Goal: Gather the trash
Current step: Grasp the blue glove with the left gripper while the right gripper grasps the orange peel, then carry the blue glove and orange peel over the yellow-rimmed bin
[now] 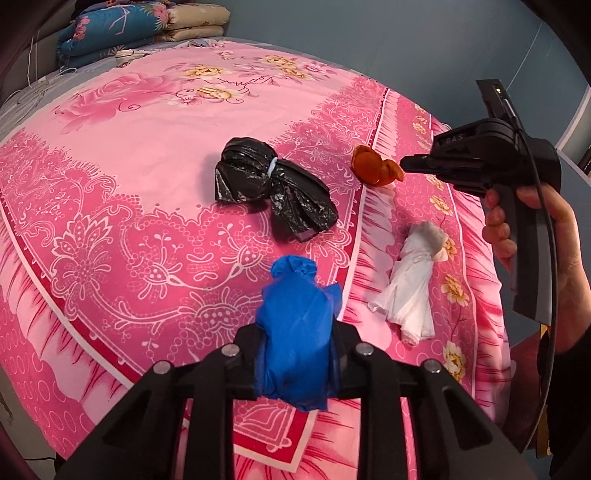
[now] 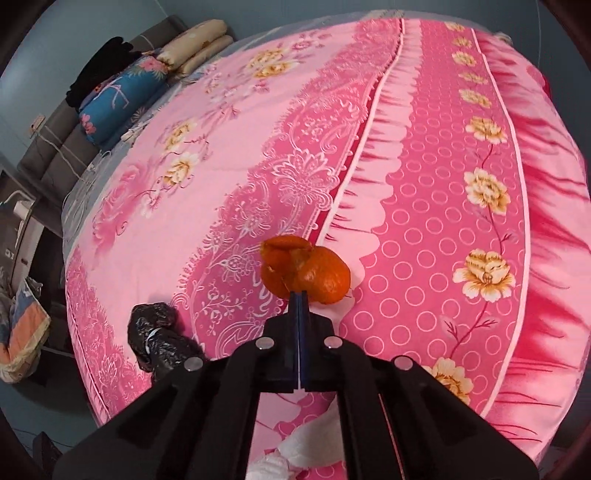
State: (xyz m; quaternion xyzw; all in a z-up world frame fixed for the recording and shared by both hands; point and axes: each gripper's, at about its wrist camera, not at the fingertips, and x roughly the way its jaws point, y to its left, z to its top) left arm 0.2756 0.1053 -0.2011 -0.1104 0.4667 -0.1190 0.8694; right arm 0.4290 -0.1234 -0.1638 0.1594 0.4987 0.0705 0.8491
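My left gripper (image 1: pixel 297 354) is shut on a crumpled blue plastic bag (image 1: pixel 297 332), held above the pink bedspread. An orange peel (image 1: pixel 375 168) lies on the bed; my right gripper (image 1: pixel 404 164) has its tips against the peel's right side. In the right wrist view the right gripper (image 2: pixel 300 295) has its jaws together, touching the near edge of the peel (image 2: pixel 306 271); I cannot tell whether any peel is pinched. A tied black plastic bag (image 1: pixel 273 188) lies left of the peel and shows in the right wrist view (image 2: pixel 159 336). A crumpled white plastic bag (image 1: pixel 413 288) lies near the bed's right edge.
The floral pink bedspread (image 1: pixel 129 147) covers the whole bed. Folded quilts (image 1: pixel 140 26) are stacked at the far end, also in the right wrist view (image 2: pixel 147 77). The bed's edge drops away to the right (image 2: pixel 554 221). Clothes lie on the floor at left (image 2: pixel 22 332).
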